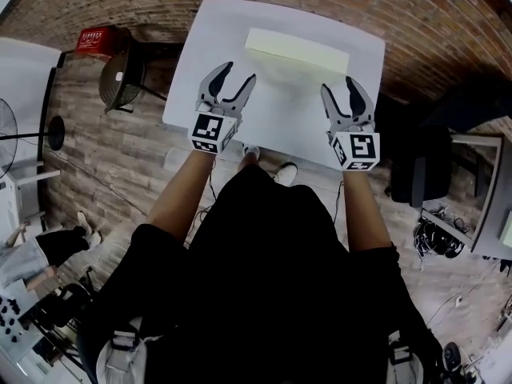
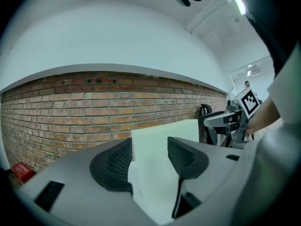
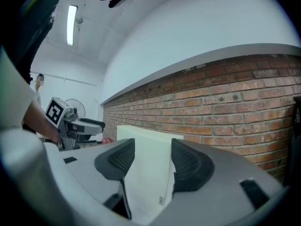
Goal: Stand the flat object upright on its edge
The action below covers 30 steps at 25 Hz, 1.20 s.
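- Red-brown brick wall (image 2: pixel 94 107), forming the lower band, with a plain white wall (image 2: pixel 117 36) above it.
- Grey-brown wood-plank floor (image 1: pixel 104 174).
- White rectangular table (image 1: pixel 200 94), near the brick wall.
- Dark round-backed chair (image 1: pixel 124 78), left of the table, with a red box (image 1: pixel 94 40) beside it.
- Standing fan (image 1: pixel 6 138), far left.
- Black office chair (image 1: pixel 424 174), right.
- Long ceiling strip light (image 3: pixel 72 19), lit.

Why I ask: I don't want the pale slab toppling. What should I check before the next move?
1. Pale slab stands upright on its edge: ok.
2. Left claw open, gripping nothing: ok.
3. Right claw open, gripping nothing: ok.
4. Both claws apart from the slab: ok.
5. Slab's lower edge seated flat on the table: cannot tell.
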Each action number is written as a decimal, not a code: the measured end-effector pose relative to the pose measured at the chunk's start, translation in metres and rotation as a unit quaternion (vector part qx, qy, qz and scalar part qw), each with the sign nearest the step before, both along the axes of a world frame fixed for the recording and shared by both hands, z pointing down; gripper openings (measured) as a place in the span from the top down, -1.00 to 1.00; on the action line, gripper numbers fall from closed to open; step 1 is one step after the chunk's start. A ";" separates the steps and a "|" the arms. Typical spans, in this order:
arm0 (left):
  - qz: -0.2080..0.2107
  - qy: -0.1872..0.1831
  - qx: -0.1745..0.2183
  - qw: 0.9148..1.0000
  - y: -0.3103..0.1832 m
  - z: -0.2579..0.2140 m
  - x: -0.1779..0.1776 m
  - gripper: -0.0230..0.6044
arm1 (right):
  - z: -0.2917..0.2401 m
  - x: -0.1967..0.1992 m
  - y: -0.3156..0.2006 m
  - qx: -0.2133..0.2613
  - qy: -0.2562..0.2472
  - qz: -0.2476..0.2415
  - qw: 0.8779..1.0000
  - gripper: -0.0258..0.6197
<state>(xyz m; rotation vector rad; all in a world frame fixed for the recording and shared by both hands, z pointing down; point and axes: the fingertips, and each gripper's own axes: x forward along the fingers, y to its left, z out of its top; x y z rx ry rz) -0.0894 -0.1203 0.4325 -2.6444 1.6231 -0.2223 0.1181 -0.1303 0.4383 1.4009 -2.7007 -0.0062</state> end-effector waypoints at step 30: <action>0.208 0.028 0.025 0.977 0.076 -0.114 0.055 0.86 | -0.122 -0.076 0.093 0.018 -0.056 -0.026 0.998 0.91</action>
